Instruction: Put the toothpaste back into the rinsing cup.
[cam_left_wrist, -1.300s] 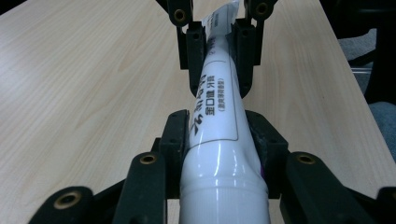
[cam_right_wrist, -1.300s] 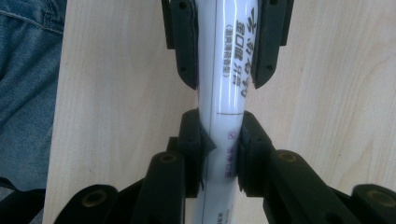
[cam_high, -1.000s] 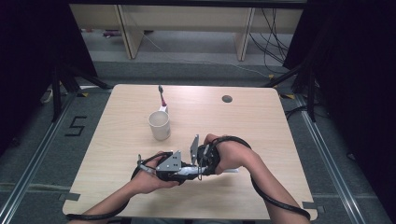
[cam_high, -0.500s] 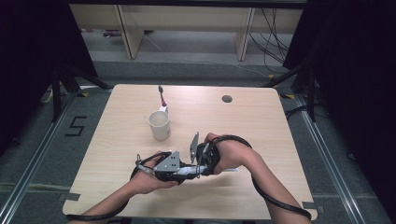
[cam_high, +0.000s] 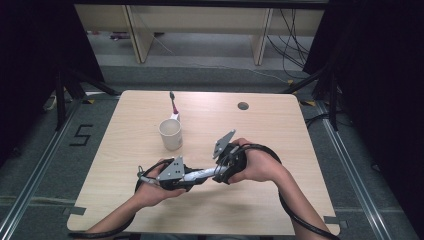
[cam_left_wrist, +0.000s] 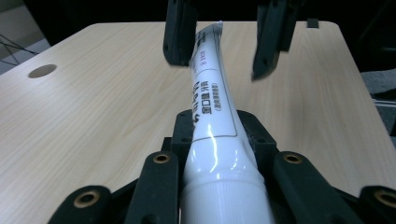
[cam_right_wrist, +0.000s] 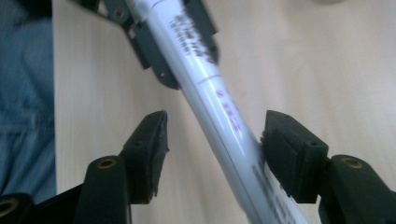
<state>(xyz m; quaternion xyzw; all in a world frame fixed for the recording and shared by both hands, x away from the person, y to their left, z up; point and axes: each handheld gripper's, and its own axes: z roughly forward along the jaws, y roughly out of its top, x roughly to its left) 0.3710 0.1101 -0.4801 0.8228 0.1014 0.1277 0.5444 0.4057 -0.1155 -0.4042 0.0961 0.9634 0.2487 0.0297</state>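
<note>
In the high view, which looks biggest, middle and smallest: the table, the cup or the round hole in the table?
1. table
2. cup
3. round hole, which sits farther from the camera, yet is plainly smallest.

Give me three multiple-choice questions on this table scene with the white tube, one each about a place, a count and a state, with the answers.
1. Where does the cup stand?
A. On the table, beyond the left gripper
B. On the floor
C. Between the right gripper's jaws

2. How many cups are on the table?
A. Three
B. One
C. None

3. How does the right gripper stand to the white tube?
A. Its jaws are clamped tight on the tube
B. It lies flat on the table, far from the tube
C. Its jaws have just been opening, with the tube between them

Answers:
1 A, the high view shows it upright on the wood.
2 B, a single white cup.
3 C, there is a gap beside at least one pad.
</note>
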